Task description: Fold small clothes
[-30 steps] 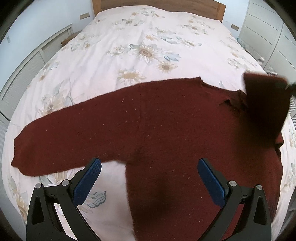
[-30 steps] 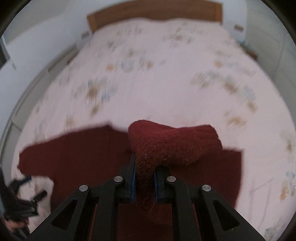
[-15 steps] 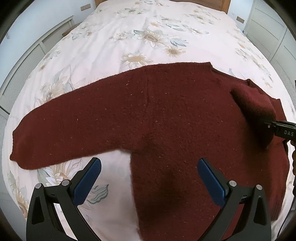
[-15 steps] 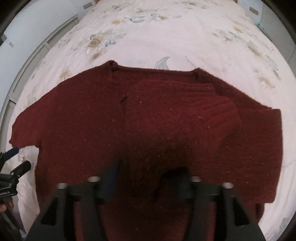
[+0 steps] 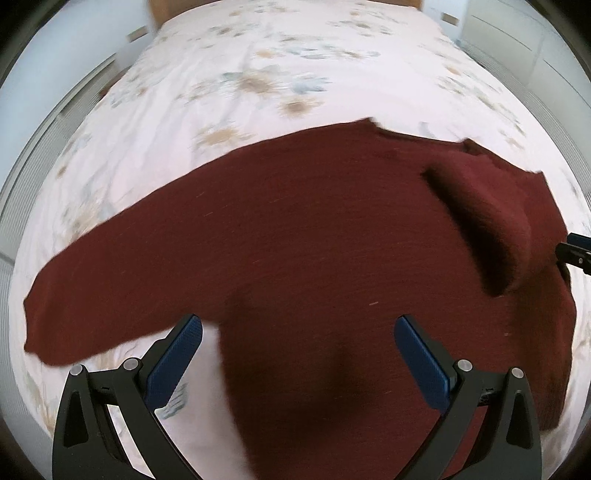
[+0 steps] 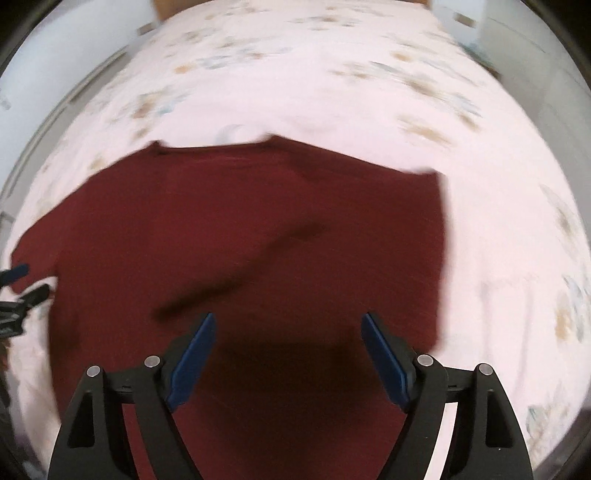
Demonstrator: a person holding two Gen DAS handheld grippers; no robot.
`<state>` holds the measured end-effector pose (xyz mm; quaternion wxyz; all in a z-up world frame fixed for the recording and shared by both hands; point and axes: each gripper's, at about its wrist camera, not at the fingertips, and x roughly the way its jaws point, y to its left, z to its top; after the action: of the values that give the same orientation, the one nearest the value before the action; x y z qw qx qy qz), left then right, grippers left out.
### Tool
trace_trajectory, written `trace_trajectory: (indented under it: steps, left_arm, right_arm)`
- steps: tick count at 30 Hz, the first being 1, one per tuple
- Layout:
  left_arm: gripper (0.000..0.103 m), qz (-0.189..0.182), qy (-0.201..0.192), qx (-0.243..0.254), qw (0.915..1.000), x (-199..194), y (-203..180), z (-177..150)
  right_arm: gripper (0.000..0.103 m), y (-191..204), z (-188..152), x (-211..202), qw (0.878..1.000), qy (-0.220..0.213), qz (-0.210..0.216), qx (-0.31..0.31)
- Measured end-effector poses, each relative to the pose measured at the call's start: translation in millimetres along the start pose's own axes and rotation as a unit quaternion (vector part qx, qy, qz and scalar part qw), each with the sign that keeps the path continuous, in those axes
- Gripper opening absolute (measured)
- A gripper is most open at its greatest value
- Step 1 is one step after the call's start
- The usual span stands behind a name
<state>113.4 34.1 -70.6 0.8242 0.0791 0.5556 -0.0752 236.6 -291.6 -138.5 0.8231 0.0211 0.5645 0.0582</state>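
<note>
A dark red knit sweater (image 5: pixel 295 240) lies flat on the bed, also in the right wrist view (image 6: pixel 240 229). Its right sleeve (image 5: pixel 487 214) is folded over the body; its left sleeve (image 5: pixel 92 288) stretches out to the left. My left gripper (image 5: pixel 297 350) is open and empty, above the sweater's lower body near the left armpit. My right gripper (image 6: pixel 288 350) is open and empty above the folded sleeve side; its tips show at the right edge of the left wrist view (image 5: pixel 576 251). The left gripper's tips show at the left edge of the right wrist view (image 6: pixel 18 284).
The sweater lies on a bed with a white floral duvet (image 5: pixel 277 74). A wooden headboard (image 5: pixel 162 7) is at the far end. White cupboards (image 5: pixel 546 55) stand to the right, a white wall unit (image 5: pixel 55 122) to the left.
My right gripper carried the right sleeve over the sweater's body, opened, let it go and drew back. The sleeve now lies folded across. The left gripper stayed open, shifting slightly.
</note>
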Motion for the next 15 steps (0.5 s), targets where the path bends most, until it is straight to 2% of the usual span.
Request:
trace_trajectory:
  steps: [5, 10, 13, 15]
  left_arm:
    - [0.102, -0.019, -0.023, 0.070, 0.9971, 1, -60, 30]
    - [0.102, -0.040, -0.033, 0.136, 0.9893, 7, -127, 63]
    - [0.102, -0.031, -0.034, 0.180, 0.9826, 18, -171, 79]
    - [0.102, -0.023, -0.021, 0.206, 0.9781, 34, -197, 85]
  right_arm:
    - [0.082, -52, -19, 1, 0.998, 0.006, -0.032, 0.044]
    - [0.082, -83, -35, 1, 0.996, 0.005, -0.023, 0.082]
    - [0.082, -90, -42, 1, 0.996, 0.004, -0.019, 0.091]
    - [0.082, -95, -44, 2, 0.995, 0.004, -0.013, 0.097]
